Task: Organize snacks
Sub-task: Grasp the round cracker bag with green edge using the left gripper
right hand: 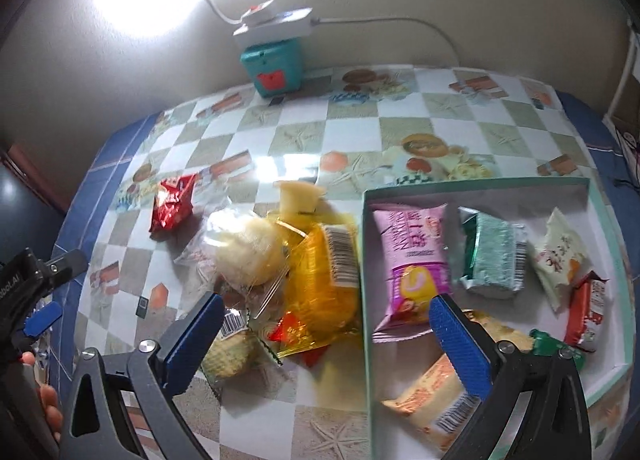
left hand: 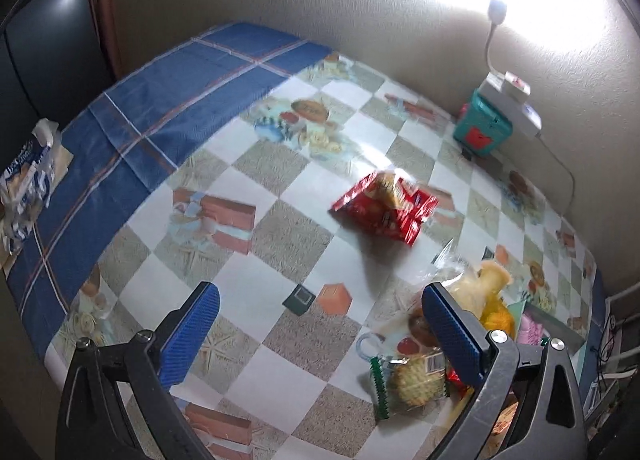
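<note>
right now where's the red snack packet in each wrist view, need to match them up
Left wrist view: the red snack packet lies alone on the checked cloth, right of centre, beyond the open fingers.
Right wrist view: the same packet sits at left of centre, apart from the loose snack pile.
Shared landmark: the teal box against the wall, with a white device on top.
</note>
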### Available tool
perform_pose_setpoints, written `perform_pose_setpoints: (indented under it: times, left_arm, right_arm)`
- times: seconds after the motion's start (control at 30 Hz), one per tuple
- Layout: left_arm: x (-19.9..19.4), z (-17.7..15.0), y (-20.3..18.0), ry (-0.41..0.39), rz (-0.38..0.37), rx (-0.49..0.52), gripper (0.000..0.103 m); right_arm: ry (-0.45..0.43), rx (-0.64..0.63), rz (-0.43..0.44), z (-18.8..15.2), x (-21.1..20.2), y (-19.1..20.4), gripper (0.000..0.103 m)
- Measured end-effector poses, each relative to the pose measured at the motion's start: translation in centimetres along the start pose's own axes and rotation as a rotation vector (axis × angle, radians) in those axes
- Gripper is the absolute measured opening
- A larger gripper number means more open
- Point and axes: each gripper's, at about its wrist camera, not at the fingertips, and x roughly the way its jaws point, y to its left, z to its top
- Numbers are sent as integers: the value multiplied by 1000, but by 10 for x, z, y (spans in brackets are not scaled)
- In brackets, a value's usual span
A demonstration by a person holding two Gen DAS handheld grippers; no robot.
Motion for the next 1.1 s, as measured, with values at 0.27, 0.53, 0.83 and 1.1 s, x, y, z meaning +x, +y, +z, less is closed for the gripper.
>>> perform_pose_setpoints:
  times: [0.27,0.53,0.83,1.1]
  left_arm:
    - [34,-19,-16,116,-17,21,101]
    - [60,-38,-37,240,-31,24,101]
    - [70,-53,-65,286,-58,94,100]
    - [77,-66,-87,316,-54,157,86]
  right_arm:
    - [71,-28,-37,-7,19,5,103]
    - [87,-32,-105,-4,17,-11,103]
    - [90,32,-110,0,14,-37,103]
    - [94,73,-113,2,13,-50,103]
